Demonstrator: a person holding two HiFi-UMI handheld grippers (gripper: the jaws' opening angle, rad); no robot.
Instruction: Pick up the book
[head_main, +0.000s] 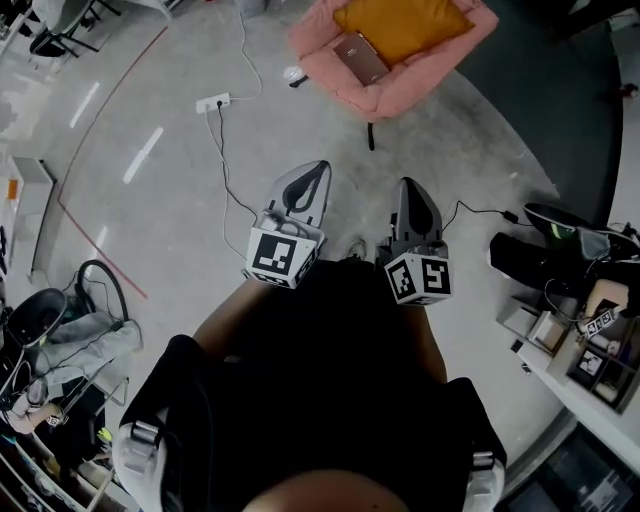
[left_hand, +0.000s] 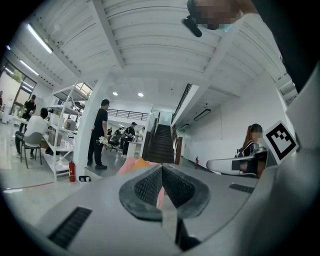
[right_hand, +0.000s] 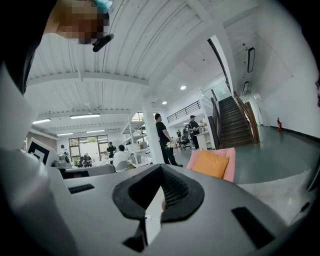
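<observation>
The book (head_main: 360, 57) is brown and lies flat on the seat of a pink armchair (head_main: 330, 70), beside an orange cushion (head_main: 400, 25), at the top of the head view. My left gripper (head_main: 321, 167) and right gripper (head_main: 408, 184) are held side by side over the concrete floor and point toward the chair, well short of it. Both are shut with nothing between the jaws. In the left gripper view the left gripper (left_hand: 162, 167) partly hides the armchair (left_hand: 129, 166). The right gripper (right_hand: 160, 169) shows the armchair (right_hand: 231, 167) and cushion (right_hand: 210, 164) ahead, to the right.
A white power strip (head_main: 212, 102) and its cable lie on the floor left of the chair. A cluttered desk (head_main: 585, 355) stands at the right, bags and gear (head_main: 65, 345) at the left. Several people (left_hand: 99, 132), shelves and a staircase (left_hand: 160, 145) lie beyond.
</observation>
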